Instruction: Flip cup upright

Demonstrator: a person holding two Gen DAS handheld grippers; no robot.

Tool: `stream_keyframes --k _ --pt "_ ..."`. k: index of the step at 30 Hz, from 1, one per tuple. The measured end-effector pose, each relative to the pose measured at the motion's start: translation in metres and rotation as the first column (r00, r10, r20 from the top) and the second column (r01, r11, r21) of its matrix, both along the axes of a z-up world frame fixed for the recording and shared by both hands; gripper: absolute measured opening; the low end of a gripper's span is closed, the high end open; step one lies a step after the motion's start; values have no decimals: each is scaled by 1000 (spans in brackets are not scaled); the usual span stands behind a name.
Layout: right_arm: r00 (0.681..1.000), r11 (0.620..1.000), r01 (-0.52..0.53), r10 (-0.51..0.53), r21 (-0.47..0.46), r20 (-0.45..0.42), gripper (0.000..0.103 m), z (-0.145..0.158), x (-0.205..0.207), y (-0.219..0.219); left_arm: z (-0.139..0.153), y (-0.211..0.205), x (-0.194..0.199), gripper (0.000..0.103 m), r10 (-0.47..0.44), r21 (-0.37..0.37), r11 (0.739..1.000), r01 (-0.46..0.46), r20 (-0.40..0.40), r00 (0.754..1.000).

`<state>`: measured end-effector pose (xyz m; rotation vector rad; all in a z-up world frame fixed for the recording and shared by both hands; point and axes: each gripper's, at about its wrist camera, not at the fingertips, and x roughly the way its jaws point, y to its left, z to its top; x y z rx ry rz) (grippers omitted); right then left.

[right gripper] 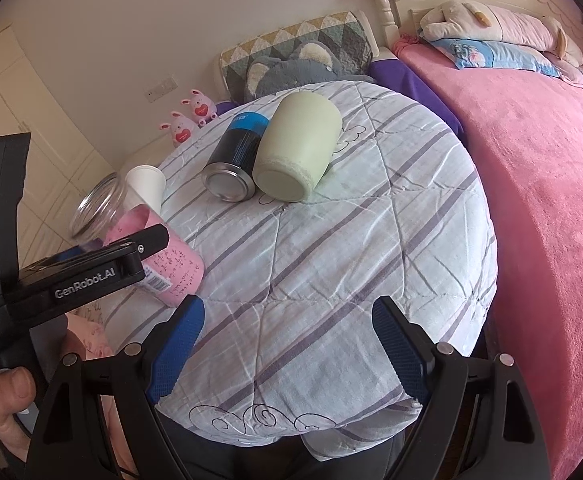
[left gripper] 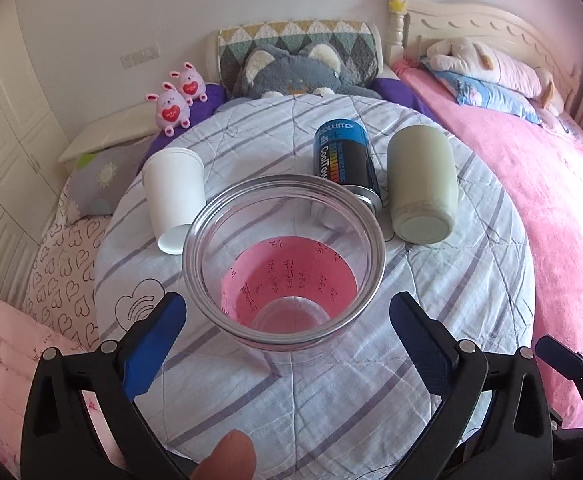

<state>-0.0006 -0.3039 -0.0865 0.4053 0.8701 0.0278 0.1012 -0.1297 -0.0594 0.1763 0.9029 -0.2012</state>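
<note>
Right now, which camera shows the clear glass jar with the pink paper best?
The left wrist view: the glass jar fills the centre, mouth toward the camera, pink paper visible inside. In the right wrist view the jar sits at the left edge, partly hidden behind the left gripper.

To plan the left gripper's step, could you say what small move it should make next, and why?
Probably lift the left gripper clear: its jaws stand open, apart from the clear glass jar with pink label, whose mouth faces up, while the white paper cup lies on its side.
</note>
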Motion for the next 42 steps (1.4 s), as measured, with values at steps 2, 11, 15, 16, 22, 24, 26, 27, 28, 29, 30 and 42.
stream_keyframes --k 2,11,15,16,22,24,26,27,28,29,30,42 --pt "1000 1000 0 0 -1 2 87 1 -1 1 1 2 0 103 1 -7 1000 -1 -4 1000" --pt "1000 1000 18 -18 -13 23 87 10 -10 1 17 18 -10 103 -8 -71 997 9 4 1000" --pt "999 999 25 -25 -22 38 87 16 -15 2 30 34 -24 103 -1 -117 993 4 21 1000" --pt "999 999 27 -26 -22 43 87 18 -17 3 34 38 -28 103 -1 -126 992 4 29 1000" --pt "995 998 18 -12 -62 102 87 42 -32 19 69 68 -66 103 24 -160 987 -2 137 990" --pt "991 996 13 -1 -91 131 87 53 -39 29 79 77 -81 103 37 -154 988 -10 173 984" --pt "987 993 13 6 -119 161 87 65 -47 40 85 85 -94 103 48 -132 991 -21 198 979" --pt "984 990 14 11 -137 180 87 72 -53 48 88 90 -103 103 54 -110 993 -31 210 976" --pt "980 988 14 16 -154 196 87 78 -58 55 89 93 -106 103 58 -96 995 -38 216 975" --pt "977 985 14 23 -173 211 87 84 -64 62 91 98 -115 103 67 -73 996 -52 225 972" --pt "974 982 14 29 -190 226 87 89 -69 69 91 101 -119 103 73 -63 996 -60 228 971" --pt "930 947 85 36 -309 366 87 121 -144 132 90 145 -207 103 154 -40 988 -149 311 938"
